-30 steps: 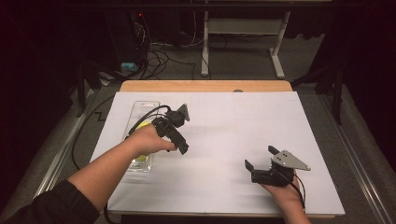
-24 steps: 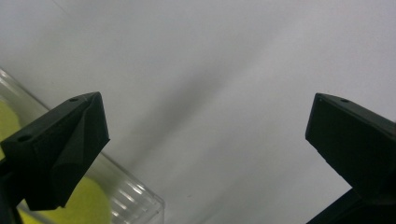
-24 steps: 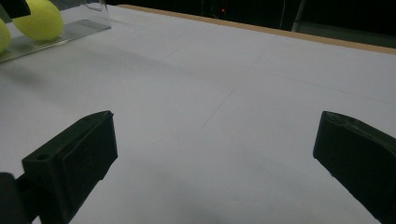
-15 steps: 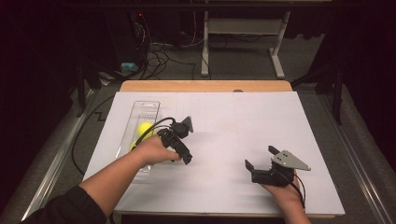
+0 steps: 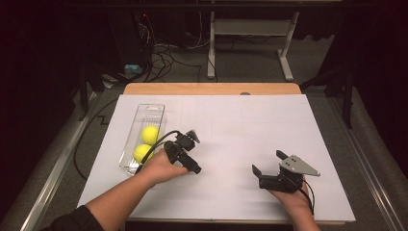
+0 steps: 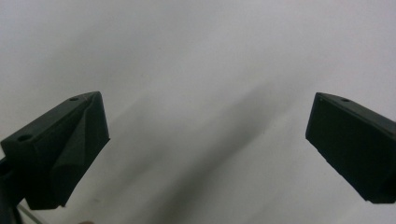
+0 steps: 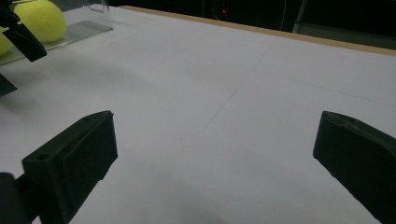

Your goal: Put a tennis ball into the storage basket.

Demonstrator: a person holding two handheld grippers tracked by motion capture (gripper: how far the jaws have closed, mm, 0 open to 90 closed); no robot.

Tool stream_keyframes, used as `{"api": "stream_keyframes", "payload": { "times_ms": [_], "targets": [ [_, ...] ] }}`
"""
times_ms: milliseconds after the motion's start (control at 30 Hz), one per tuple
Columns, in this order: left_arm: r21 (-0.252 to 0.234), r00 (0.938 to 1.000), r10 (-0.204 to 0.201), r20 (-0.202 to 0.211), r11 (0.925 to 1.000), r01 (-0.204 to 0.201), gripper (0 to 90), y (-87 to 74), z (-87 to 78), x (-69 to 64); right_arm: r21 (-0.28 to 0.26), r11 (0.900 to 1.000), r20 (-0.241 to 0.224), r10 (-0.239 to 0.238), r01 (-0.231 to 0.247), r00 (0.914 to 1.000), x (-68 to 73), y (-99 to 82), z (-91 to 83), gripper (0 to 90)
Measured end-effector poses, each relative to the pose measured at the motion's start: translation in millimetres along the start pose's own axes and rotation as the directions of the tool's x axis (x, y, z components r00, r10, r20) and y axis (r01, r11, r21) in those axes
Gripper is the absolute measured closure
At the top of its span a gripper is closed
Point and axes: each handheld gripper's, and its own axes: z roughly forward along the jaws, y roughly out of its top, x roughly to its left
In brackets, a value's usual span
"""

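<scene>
Two yellow tennis balls (image 5: pixel 146 143) lie in a clear plastic tray (image 5: pixel 153 109) near the left edge of the counter (image 5: pixel 269 120), one ball behind the other along the tray's length, the nearer one partly hidden by the left hand (image 5: pixel 162 168). The tray runs lengthwise from the near-left part of the counter toward its far edge. The left gripper (image 5: pixel 191 151) is held just to the right of the tray, over the white counter surface and apart from the balls; in the left gripper view (image 6: pixel 205 149) its fingers stand wide apart with bare white surface between them. The right gripper (image 5: pixel 268 162) rests low near the counter's near right corner, well apart from the tray, held by the right hand (image 5: pixel 290 196), with its grey three-cornered plate on top. In the right gripper view (image 7: pixel 212 154) its fingers are likewise spread wide and hold nothing, and the balls and tray show at the upper left, beyond the dark tip of the left gripper.
</scene>
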Motion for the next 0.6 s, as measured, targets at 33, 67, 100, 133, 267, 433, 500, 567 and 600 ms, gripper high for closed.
{"api": "stream_keyframes", "payload": {
  "times_ms": [33,67,100,133,267,433,500,567,600],
  "targets": [
    [-0.017,1.0,0.002,0.007,0.9999,-0.001,0.6,-2.8,-0.7,0.2,0.001,1.0,-0.001,0.005,-0.005,1.0,0.6,0.0,-0.1,0.0],
    [-0.05,0.9998,-0.009,0.016,0.9987,0.01,0.6,-6.0,-0.9,-0.1,0.0,1.0,-0.002,0.0,0.0,1.0,0.5,0.2,-0.1,0.0],
    [-0.072,0.9998,-0.011,0.017,0.9973,0.012,0.6,-8.5,-1.8,-0.2,-0.001,1.0,-0.003,-0.002,0.002,1.0,0.6,0.2,-0.1,0.0],
    [-0.121,0.9998,-0.007,0.019,0.9926,0.01,0.6,-13.1,-2.5,-1.0,-0.002,1.0,-0.003,-0.003,0.003,1.0,0.7,0.3,-0.1,0.0],
    [-0.212,0.9998,0.001,0.018,0.9772,0.002,0.6,-24.0,0.9,-5.3,0.002,1.0,-0.004,0.004,-0.004,1.0,1.0,0.0,0.2,0.0],
    [-0.345,0.9995,0.005,0.032,0.9386,0.006,0.7,-36.4,4.8,-6.7,-0.002,1.0,-0.001,-0.001,0.001,1.0,1.1,0.2,0.0,0.0],
    [-0.385,0.9993,0.016,0.032,0.9228,-0.003,0.9,-40.4,5.7,-7.5,0.001,1.0,-0.001,0.002,-0.002,1.0,0.3,-0.3,-0.1,0.0],
    [-0.419,0.9987,0.032,0.039,0.9081,-0.012,1.1,-44.3,7.4,-7.6,0.003,1.0,0.002,0.007,-0.007,1.0,-0.9,-1.1,0.1,0.0],
    [-0.436,0.9986,0.036,0.038,0.8999,-0.016,1.2,-46.1,8.4,-8.5,0.003,1.0,0.003,0.006,-0.006,1.0,-1.4,-1.3,0.2,0.0]
  ]
}}
